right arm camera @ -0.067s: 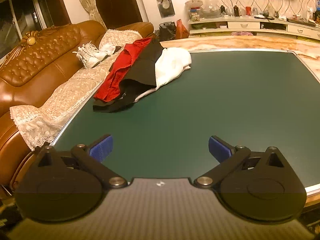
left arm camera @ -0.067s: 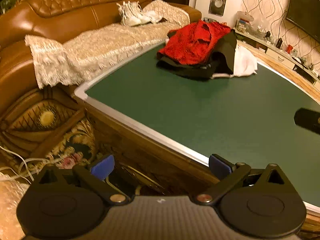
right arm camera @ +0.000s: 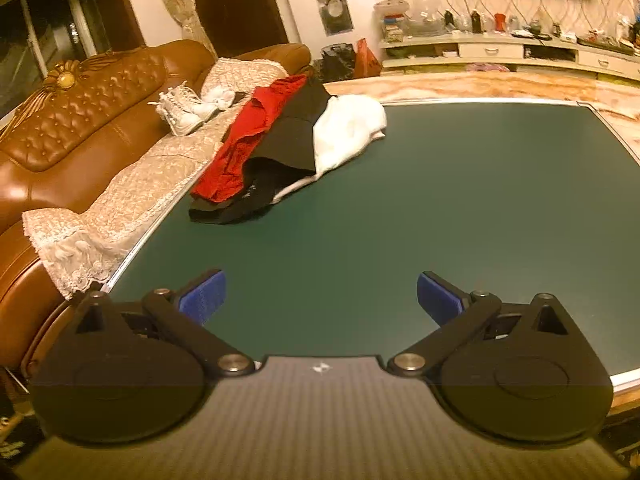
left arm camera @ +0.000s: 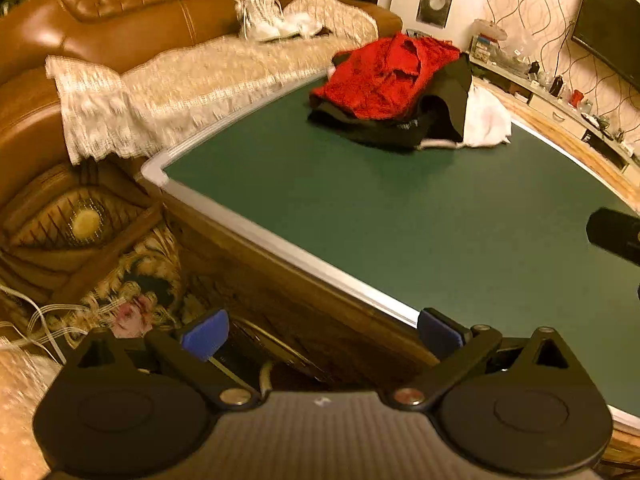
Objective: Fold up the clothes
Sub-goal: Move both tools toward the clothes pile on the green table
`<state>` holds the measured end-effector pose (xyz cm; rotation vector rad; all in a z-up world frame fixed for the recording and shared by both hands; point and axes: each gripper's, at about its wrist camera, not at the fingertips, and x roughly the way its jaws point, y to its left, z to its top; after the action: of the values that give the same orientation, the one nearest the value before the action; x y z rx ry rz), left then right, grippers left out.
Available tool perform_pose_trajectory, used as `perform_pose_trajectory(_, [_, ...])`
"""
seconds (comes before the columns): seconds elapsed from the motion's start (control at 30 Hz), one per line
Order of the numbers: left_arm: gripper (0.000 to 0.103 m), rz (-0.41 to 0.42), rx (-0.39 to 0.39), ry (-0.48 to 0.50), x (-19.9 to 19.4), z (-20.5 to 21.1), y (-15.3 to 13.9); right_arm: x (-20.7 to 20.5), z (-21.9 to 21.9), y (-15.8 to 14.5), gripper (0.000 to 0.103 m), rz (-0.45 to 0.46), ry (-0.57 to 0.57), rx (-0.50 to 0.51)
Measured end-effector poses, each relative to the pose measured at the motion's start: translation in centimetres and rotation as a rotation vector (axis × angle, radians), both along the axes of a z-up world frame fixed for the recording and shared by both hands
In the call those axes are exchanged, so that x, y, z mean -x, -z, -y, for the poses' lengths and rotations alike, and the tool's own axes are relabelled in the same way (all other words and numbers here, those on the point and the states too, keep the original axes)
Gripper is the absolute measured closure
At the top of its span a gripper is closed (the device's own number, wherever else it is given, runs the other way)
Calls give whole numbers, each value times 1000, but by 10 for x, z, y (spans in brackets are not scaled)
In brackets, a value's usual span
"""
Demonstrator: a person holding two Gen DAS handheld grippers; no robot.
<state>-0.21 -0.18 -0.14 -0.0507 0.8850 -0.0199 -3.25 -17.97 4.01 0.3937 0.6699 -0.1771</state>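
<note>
A pile of clothes lies at the far left of the green table (left arm camera: 400, 208): a red garment (left arm camera: 384, 76) on top, a black garment (left arm camera: 444, 96) under it and a white garment (left arm camera: 488, 120) at its right. The same pile shows in the right wrist view, red (right arm camera: 244, 148), black (right arm camera: 288, 140), white (right arm camera: 348, 132). My left gripper (left arm camera: 320, 332) is open and empty, over the table's near left edge. My right gripper (right arm camera: 320, 296) is open and empty above the table's near side, well short of the pile. Part of the right gripper (left arm camera: 612, 232) shows at the left view's right edge.
A brown leather sofa (right arm camera: 80, 120) with a lace cover (right arm camera: 132, 200) runs along the table's left side, with white shoes (right arm camera: 180, 112) on it. A low cabinet (right arm camera: 500, 52) with small items stands by the far wall. The table (right arm camera: 460, 208) has a metal rim.
The left gripper has shifted slightly, and its view is a little blurred. The pile and the right gripper stand as before.
</note>
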Motion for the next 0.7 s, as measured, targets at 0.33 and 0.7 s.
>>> perform_pose_trajectory(0.33, [0, -50, 47, -14, -3, -3, 9, -9, -32, 4, 0, -3, -106, 197])
perform_pose_trajectory(0.7, [0, -25, 33, -18, 4, -4, 9, 13, -38, -6, 0, 44, -133, 211])
